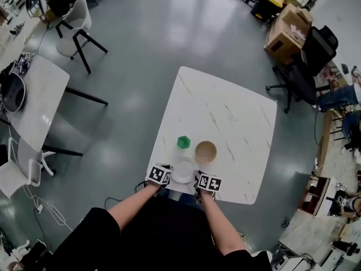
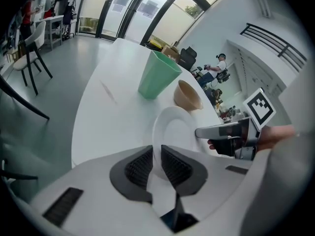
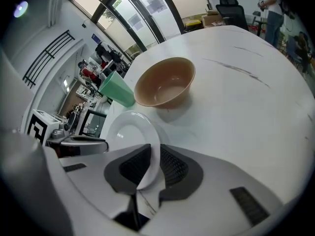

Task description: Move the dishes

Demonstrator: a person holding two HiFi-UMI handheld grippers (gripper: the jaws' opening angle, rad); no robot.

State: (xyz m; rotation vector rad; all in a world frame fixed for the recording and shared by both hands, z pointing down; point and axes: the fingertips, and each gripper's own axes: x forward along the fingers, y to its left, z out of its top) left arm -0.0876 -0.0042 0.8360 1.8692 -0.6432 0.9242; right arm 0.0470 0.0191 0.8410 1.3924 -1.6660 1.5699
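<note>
White plate (image 1: 183, 171) at the near edge of the table (image 1: 225, 109), gripped from both sides. Left gripper (image 2: 156, 163): jaws pressed onto the plate's left rim. Right gripper (image 3: 153, 163): jaws pressed onto its right rim. Just beyond the plate stand a green cup (image 1: 183, 142), upright, to the left, and a tan bowl (image 1: 205, 151) to the right, close beside each other.
</note>
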